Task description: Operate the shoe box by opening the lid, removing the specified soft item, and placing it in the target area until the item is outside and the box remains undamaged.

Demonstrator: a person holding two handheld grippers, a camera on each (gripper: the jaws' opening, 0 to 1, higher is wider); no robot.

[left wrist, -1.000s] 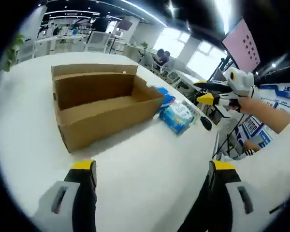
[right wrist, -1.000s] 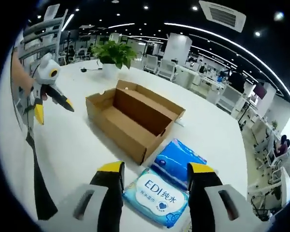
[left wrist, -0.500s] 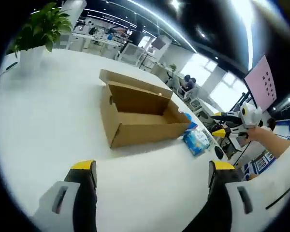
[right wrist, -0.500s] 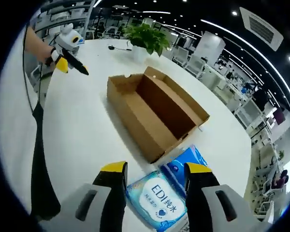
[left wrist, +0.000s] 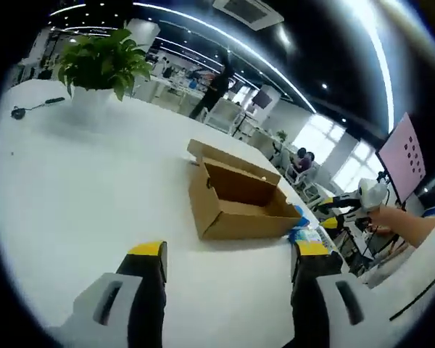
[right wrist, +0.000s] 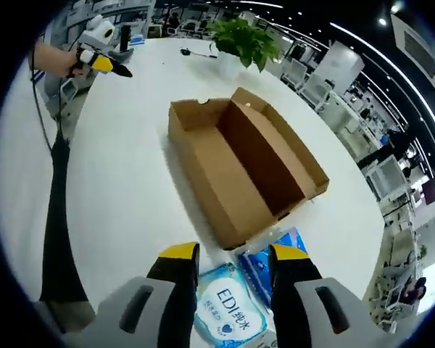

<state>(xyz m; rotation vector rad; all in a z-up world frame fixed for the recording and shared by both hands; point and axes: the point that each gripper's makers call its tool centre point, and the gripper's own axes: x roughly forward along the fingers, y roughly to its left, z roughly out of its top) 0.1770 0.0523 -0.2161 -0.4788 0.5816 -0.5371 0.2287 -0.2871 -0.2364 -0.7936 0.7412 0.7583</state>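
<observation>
Hovering low over a smooth white table (right wrist: pixel 123 196), the right gripper (right wrist: pixel 232 255) has its yellow-tipped jaws parted, gripping nothing, straddling a glossy pale-blue wipes pack (right wrist: pixel 225 308) that lies flat on the table outside the box. A darker blue pack (right wrist: pixel 264 264) lies just beside it, close to the corner of the box (right wrist: pixel 239 163), a long rectangle of plain brown cardboard, open, its lid folded back, its inside bare. Seen from the left gripper (left wrist: pixel 228 254), whose jaws also stand apart and empty, the box (left wrist: pixel 235 206) sits mid-table with both packs at its far end. Farther off stands a leafy plant (left wrist: pixel 101 65) in a white pot.
</observation>
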